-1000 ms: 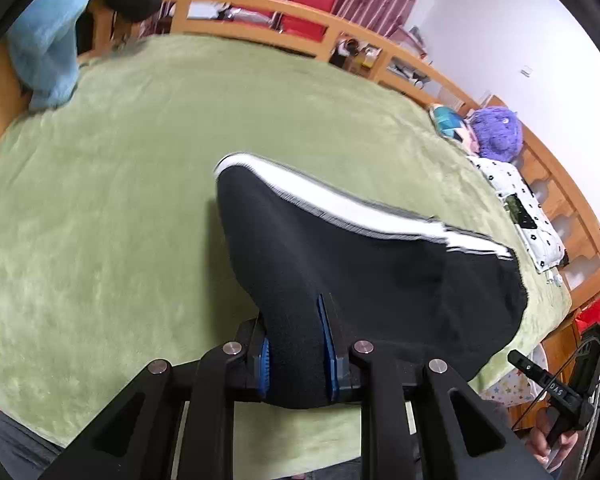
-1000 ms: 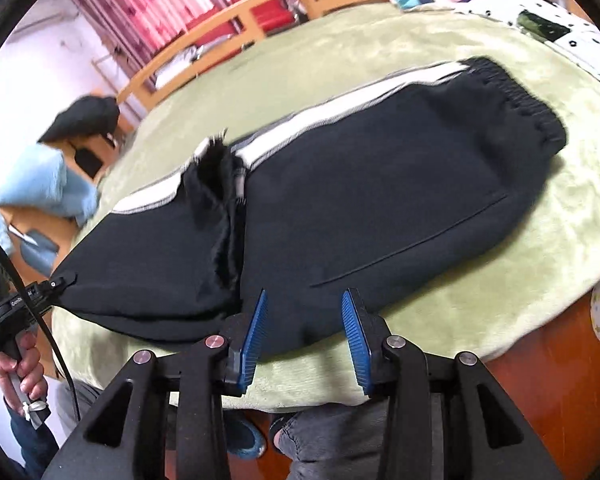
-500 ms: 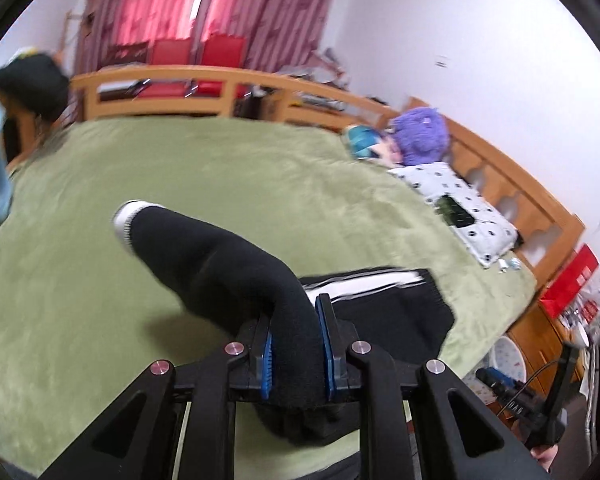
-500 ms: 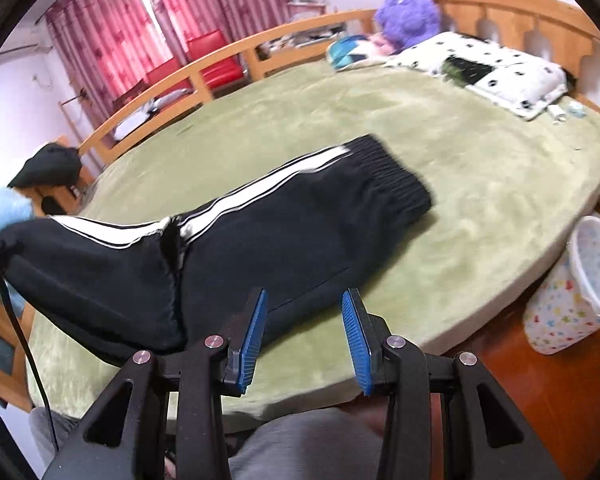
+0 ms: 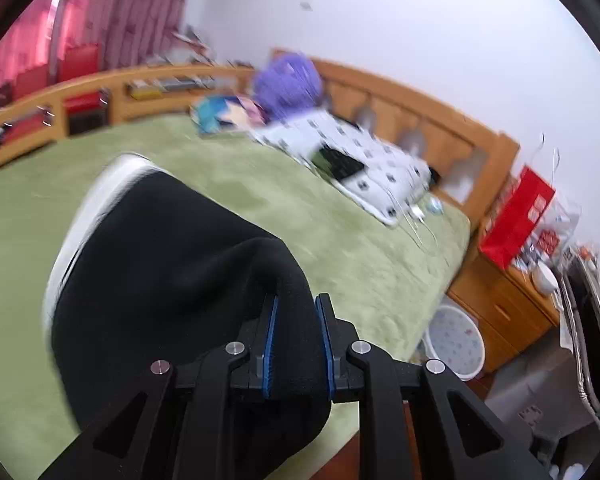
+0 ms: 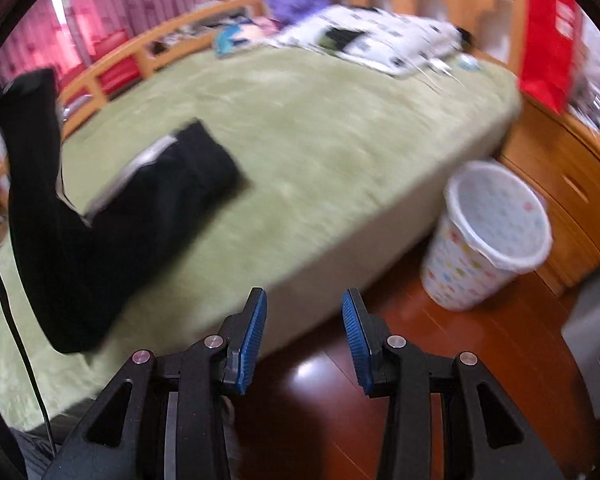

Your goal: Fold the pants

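Note:
The black pants (image 5: 160, 272) with a white side stripe lie on the green bed cover (image 5: 340, 240). My left gripper (image 5: 296, 340) is shut on a fold of the black fabric and holds the leg end lifted above the bed. In the right wrist view the pants (image 6: 100, 220) rise at the left in an upright bend while the waistband end rests on the bed cover (image 6: 320, 140). My right gripper (image 6: 304, 336) is open and empty, off the bed's front edge, over the wooden floor.
A spotted white pillow (image 5: 360, 164) with a dark phone on it, and a purple plush toy (image 5: 288, 80), lie by the wooden headboard. A dotted white bin (image 6: 488, 236) stands on the floor by a wooden cabinet (image 6: 572, 188). A red bag (image 5: 516, 216) sits on that cabinet.
My left gripper has carried the leg end up and toward the waistband, swinging right. My right gripper has pulled back off the bed, away from the pants, and stays open.

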`<state>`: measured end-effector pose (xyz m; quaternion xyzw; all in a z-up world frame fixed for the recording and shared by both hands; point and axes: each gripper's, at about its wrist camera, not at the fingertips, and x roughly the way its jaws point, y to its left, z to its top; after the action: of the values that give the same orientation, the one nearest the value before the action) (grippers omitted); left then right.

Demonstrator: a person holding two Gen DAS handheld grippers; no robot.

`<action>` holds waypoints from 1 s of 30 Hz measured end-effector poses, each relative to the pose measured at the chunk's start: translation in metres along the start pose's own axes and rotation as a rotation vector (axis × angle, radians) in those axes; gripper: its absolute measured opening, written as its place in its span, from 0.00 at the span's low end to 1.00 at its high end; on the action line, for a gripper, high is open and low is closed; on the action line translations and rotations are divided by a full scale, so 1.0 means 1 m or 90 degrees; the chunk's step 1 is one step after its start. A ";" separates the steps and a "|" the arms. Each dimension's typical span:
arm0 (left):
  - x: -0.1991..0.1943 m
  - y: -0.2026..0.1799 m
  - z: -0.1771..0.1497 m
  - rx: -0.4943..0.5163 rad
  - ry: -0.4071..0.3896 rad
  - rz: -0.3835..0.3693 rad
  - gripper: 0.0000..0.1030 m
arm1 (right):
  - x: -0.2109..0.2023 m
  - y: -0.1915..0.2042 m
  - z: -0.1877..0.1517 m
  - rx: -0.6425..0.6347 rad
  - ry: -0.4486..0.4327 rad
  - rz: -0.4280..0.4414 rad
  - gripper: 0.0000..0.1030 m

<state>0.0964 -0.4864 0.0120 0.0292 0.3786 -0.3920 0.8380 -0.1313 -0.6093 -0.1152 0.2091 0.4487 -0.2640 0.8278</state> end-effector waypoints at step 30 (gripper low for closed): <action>0.021 0.224 -0.157 -0.310 0.091 0.001 0.77 | 0.160 0.120 0.154 -0.200 -0.021 0.192 0.75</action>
<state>0.1611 -0.2907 -0.1687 -0.1457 0.5198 -0.2858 0.7918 0.1142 -0.6463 -0.1602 0.1381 0.4345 -0.0670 0.8875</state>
